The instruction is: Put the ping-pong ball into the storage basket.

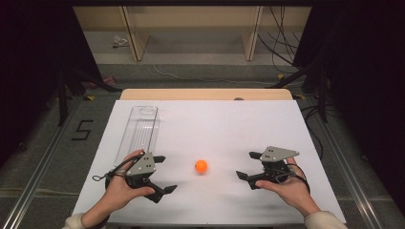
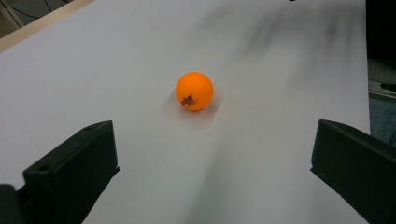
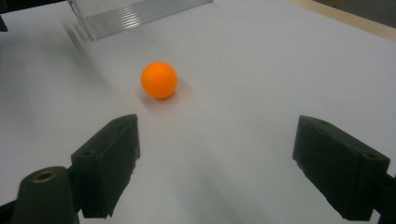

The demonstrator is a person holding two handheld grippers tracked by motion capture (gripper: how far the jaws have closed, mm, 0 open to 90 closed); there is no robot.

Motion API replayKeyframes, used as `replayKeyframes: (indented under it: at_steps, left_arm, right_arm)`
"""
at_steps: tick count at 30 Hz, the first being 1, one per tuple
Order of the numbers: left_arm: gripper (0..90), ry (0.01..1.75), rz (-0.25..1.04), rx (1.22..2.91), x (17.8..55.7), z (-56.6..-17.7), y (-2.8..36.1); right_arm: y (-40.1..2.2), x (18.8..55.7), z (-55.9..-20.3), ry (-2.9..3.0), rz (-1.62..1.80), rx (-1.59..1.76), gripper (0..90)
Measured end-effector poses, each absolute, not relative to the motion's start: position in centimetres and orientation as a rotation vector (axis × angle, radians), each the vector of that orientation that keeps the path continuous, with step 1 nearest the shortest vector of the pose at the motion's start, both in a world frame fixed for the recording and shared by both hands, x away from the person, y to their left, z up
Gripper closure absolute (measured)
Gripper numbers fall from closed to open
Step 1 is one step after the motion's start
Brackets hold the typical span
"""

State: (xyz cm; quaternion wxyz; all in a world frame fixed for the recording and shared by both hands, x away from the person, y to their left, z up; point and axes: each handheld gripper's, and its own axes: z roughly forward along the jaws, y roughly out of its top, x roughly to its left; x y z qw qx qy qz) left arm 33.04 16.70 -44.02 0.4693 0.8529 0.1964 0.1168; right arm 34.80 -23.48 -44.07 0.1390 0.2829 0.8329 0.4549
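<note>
An orange ball [image 1: 201, 166] rests on the white table sheet [image 1: 215, 129], between my two grippers and touching neither. My left gripper [image 1: 167, 173] is held to the ball's left, open, with its jaws pointing right at it. From the other side, my right gripper [image 1: 245, 164] faces the ball, also open. In the left gripper view the ball [image 2: 194, 91] lies ahead of the wide-apart jaws of the left gripper [image 2: 214, 140]. In the right gripper view the ball [image 3: 159, 80] sits ahead and left of centre of the right gripper [image 3: 218, 135], whose jaws hold nothing.
A long clear plastic tray [image 1: 138, 131] lies on the sheet's left side, just beyond my left hand; its ribbed end [image 3: 135, 16] appears in the right gripper view. The wooden table edge [image 1: 205, 94] runs along the back. Floor and cables lie beyond.
</note>
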Motion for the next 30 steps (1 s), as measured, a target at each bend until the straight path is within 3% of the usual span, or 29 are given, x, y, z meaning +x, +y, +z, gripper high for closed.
replayKeyframes:
  at_steps: [30]
  left_arm:
    - [0.0,0.479,0.284,2.092,33.0,-44.0,16.6]
  right_arm:
    - [-21.0,36.1,-44.5,2.455,1.313,0.77,15.9]
